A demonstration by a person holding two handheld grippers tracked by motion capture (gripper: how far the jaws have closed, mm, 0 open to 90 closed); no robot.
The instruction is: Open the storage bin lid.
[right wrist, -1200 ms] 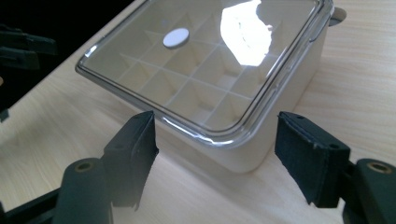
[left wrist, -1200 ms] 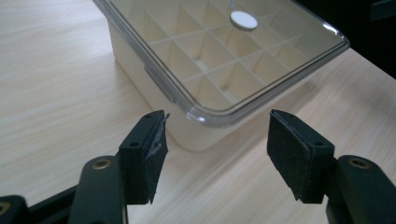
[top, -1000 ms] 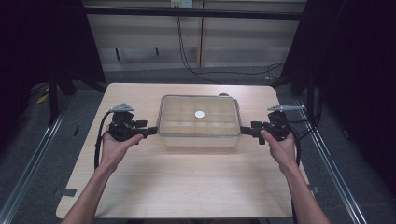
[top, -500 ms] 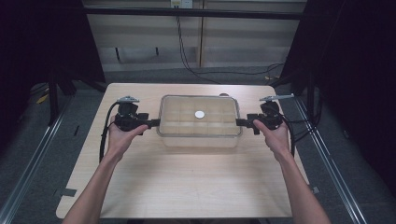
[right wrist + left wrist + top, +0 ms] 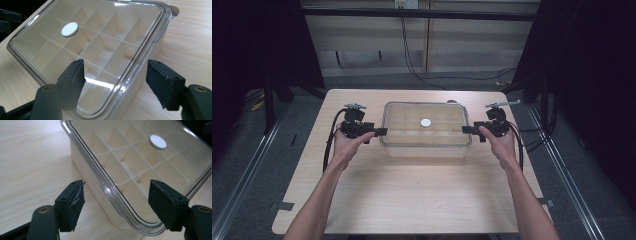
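A cream box (image 5: 426, 150) with inner dividers stands mid-table under a clear lid (image 5: 412, 116) that has a white round knob (image 5: 426, 122) at its centre. My left gripper (image 5: 382, 132) is at the box's left end and stands open. In the left gripper view its jaws (image 5: 120, 205) straddle the lid's rim (image 5: 110, 192) without touching it. My right gripper (image 5: 466, 130) is open at the box's right end. There its jaws (image 5: 117, 77) also straddle the lid's rim (image 5: 140, 60). The knob (image 5: 69, 29) lies beyond them.
The box sits on a pale wooden table (image 5: 412, 200) with bare room in front of it. A small pale object (image 5: 175, 10) pokes out behind the box's far corner. Black cables (image 5: 452, 75) lie on the floor beyond the table.
Both hands moved forward and inward, which brought each open gripper up to its end of the box. The box has stayed put.
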